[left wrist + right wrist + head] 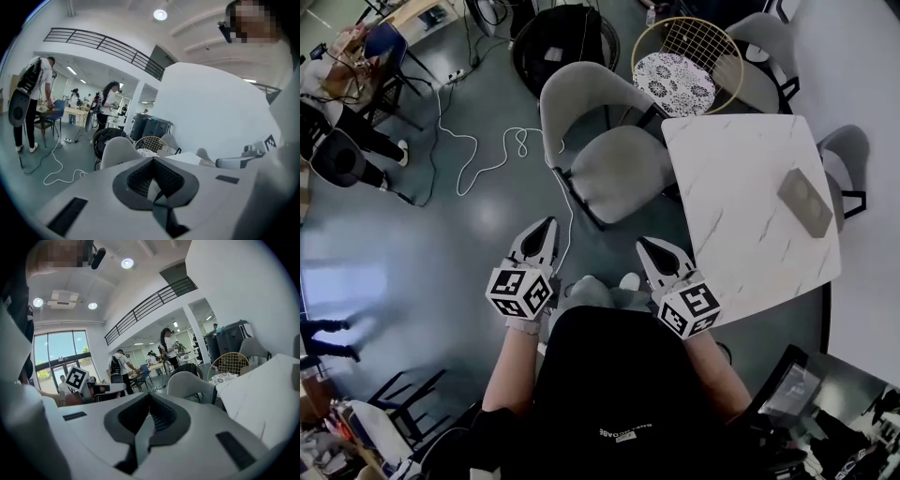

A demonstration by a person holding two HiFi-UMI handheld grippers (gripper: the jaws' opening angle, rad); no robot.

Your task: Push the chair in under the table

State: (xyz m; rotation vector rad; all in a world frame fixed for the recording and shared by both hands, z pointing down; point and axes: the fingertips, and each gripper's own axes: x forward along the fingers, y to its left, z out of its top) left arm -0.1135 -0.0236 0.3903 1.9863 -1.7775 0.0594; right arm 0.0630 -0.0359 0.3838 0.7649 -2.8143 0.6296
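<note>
Approaching step: we judge this to be the lead-in. We stand short of the chair with both grippers held out ahead, and the push is not yet begun.
Chair: the grey chair stands pulled out on the floor, turned at an angle. Its seat lies beside the surface's left edge in the head view, and its backrest faces away from the surface.
Surface: the white marbled surface carries one small grey block.
Left gripper: the left gripper has its jaws pressed together with nothing between them. It is apart from the chair, on our side of it.
Right gripper: the right gripper is likewise closed and empty, near the surface's left edge and touching nothing.
Next move: we think it calls for bringing the closed tips round to the outer face of the backrest, one on each side. Then we would press evenly toward the surface, squaring the chair as it goes.
Watch for: the white cable on the floor beside the chair could catch a leg.
</note>
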